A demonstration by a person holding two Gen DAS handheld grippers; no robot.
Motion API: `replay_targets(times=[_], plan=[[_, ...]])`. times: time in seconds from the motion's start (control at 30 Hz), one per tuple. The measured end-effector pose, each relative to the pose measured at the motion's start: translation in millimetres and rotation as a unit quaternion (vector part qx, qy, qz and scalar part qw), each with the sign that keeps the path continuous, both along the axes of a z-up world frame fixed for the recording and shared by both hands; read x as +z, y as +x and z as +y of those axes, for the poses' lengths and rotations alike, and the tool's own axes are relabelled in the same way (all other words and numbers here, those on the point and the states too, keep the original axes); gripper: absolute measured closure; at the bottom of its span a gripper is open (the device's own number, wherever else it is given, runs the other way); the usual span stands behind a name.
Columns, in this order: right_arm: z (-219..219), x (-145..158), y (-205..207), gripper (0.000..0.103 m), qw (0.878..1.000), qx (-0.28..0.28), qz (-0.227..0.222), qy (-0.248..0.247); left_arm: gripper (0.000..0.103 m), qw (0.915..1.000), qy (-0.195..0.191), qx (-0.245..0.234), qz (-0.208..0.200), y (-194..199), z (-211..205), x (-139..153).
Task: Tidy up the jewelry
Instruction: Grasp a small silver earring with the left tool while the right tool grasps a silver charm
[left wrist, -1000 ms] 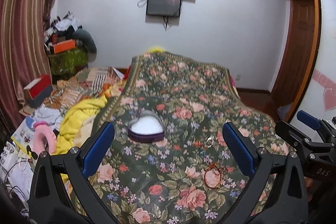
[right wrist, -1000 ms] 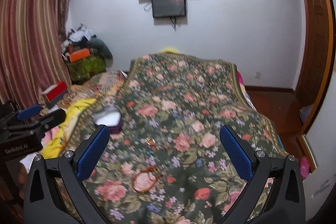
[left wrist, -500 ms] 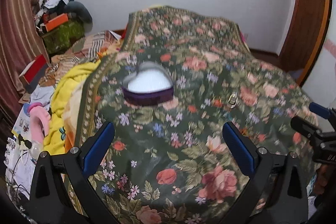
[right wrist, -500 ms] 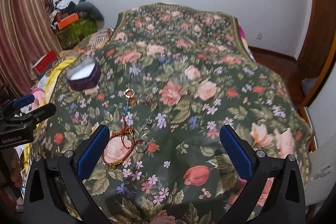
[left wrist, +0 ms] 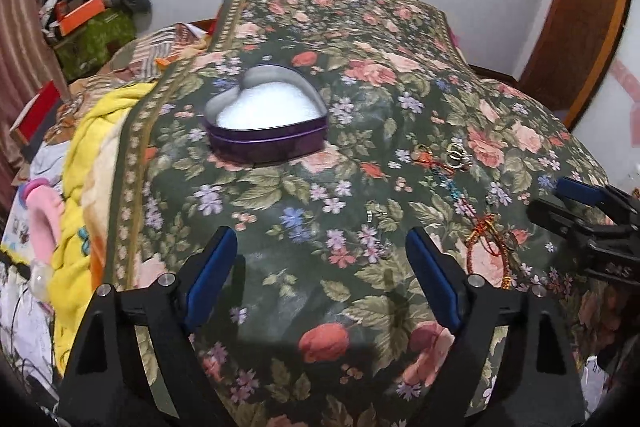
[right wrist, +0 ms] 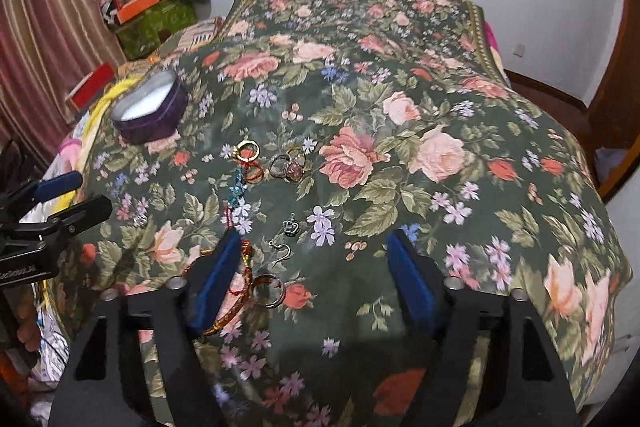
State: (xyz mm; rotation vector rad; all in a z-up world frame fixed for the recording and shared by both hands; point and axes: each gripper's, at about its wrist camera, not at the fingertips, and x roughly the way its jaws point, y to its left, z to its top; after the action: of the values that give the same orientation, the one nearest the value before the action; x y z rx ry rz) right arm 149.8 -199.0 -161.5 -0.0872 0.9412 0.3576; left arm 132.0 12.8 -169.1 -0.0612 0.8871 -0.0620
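A purple heart-shaped tin (left wrist: 266, 121) with white lining stands open on the floral bedspread (left wrist: 360, 107); it also shows at the left of the right wrist view (right wrist: 150, 111). Loose jewelry lies on the spread: gold rings (right wrist: 248, 151), silver rings (right wrist: 286, 165), a blue beaded piece (right wrist: 237, 187), a crown charm (right wrist: 291, 225), a hook earring (right wrist: 280, 250) and a red-gold bracelet (right wrist: 240, 291). My left gripper (left wrist: 320, 267) is open and empty, below the tin. My right gripper (right wrist: 314, 267) is open and empty, just above the earring and bracelet.
A yellow blanket (left wrist: 92, 155) and clutter lie left of the bed. A striped curtain (right wrist: 48, 27) hangs at the far left, a wooden door frame (left wrist: 576, 27) at the right. The bedspread drops off at its front and right edges.
Both grippers have tilted down and moved closer to the bedspread; the tin and jewelry look larger and nearer. Both jaws stay open.
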Motion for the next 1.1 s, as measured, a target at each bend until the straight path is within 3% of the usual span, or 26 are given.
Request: replay_targets(times=[0.27, 0.6, 0.87, 1.1], plan=[[6.5, -10.0, 12.2, 0.055, 0.999, 0.023, 0.031, -0.003, 0.037, 0.9992, -0.016, -0.025, 0.027, 11.2, -8.9, -19.5], [17.7, -16.7, 17.6, 0.071, 0.998, 0.040, 0.043, -0.010, 0.060, 0.9980, 0.002, -0.057, 0.027, 8.3, -27.4, -27.1], [18.1, -22.3, 20.7, 0.089, 0.998, 0.035, 0.048, -0.003, 0.079, 0.9973, -0.016, -0.066, 0.029, 7.4, -30.4, -30.2], [21.4, -24.5, 20.3, 0.094, 0.998, 0.038, 0.045, -0.007, 0.095, 0.9972, -0.037, -0.057, 0.030, 8.1, -24.8, -31.8]])
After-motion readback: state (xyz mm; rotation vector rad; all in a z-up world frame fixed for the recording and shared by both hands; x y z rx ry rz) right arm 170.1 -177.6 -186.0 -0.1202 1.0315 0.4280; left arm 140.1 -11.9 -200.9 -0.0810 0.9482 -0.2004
